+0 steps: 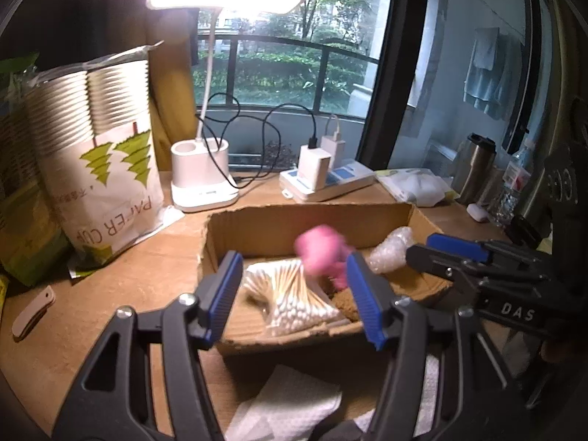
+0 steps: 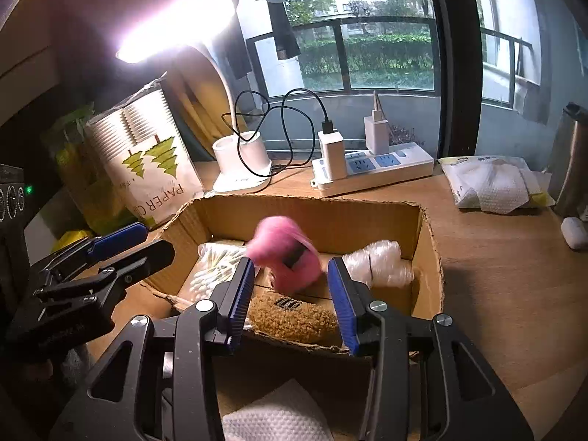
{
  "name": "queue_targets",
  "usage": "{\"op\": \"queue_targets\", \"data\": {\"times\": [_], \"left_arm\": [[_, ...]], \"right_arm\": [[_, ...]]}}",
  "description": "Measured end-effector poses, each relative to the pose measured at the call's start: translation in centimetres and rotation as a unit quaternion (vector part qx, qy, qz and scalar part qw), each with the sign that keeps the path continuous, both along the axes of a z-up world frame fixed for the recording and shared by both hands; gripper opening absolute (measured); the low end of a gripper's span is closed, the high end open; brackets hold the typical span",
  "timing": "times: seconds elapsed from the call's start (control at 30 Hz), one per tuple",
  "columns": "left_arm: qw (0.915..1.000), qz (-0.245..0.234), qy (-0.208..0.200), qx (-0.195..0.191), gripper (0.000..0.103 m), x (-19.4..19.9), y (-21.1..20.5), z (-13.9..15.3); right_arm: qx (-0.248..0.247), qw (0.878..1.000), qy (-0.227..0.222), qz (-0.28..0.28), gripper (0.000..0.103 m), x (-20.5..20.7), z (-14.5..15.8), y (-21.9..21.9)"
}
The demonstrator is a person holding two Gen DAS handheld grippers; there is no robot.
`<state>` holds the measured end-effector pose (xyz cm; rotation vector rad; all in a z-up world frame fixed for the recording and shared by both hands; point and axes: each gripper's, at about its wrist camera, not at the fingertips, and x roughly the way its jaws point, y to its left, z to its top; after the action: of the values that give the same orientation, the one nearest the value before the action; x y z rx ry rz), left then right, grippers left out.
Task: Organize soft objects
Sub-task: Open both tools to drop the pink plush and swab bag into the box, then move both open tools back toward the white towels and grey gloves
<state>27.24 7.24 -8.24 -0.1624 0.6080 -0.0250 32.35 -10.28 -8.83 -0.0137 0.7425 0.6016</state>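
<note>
A cardboard box (image 1: 294, 217) (image 2: 430, 257) sits on the wooden desk. A pink soft object (image 1: 321, 253) (image 2: 284, 257) shows blurred inside the box, not held by either gripper. The box also holds a bag of cotton swabs (image 1: 294, 294) (image 2: 213, 268), a brown fuzzy item (image 2: 294, 318) and a roll of bubble wrap (image 1: 391, 250) (image 2: 378, 262). My left gripper (image 1: 294, 294) is open over the box's near edge. My right gripper (image 2: 290, 301) is open over the brown item. Each gripper shows in the other's view, the right (image 1: 437, 250) and the left (image 2: 139, 239).
A lit desk lamp (image 1: 202, 176) (image 2: 242, 161), a pack of paper cups (image 1: 99, 154) (image 2: 154, 158) and a power strip with chargers (image 1: 327, 180) (image 2: 371, 169) stand behind the box. A white tissue (image 1: 290, 404) (image 2: 275, 419) lies in front. A tissue pack (image 2: 492, 183), metal flask (image 1: 474, 169) and bottle lie right.
</note>
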Motion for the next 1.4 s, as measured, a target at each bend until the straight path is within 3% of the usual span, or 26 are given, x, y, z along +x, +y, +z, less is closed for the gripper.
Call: {"op": "queue_targets", "data": {"times": [0.67, 1.3, 1.4], "left_arm": [[0.9994, -0.008, -0.034, 0.002, 0.062, -6.6, -0.6, 2.5], [0.9998, -0.011, -0.015, -0.006, 0.062, -11.1, -1.6, 0.0], [0.9999, -0.011, -0.007, -0.006, 0.062, -11.8, -1.6, -0.8]], "right_arm": [[-0.004, 0.999, -0.032, -0.013, 0.044, -6.4, 3.0, -1.5], [-0.023, 0.999, -0.021, -0.025, 0.045, -10.8, 1.2, -3.1], [-0.024, 0.999, -0.016, -0.027, 0.054, -11.3, 0.5, -3.1]]}}
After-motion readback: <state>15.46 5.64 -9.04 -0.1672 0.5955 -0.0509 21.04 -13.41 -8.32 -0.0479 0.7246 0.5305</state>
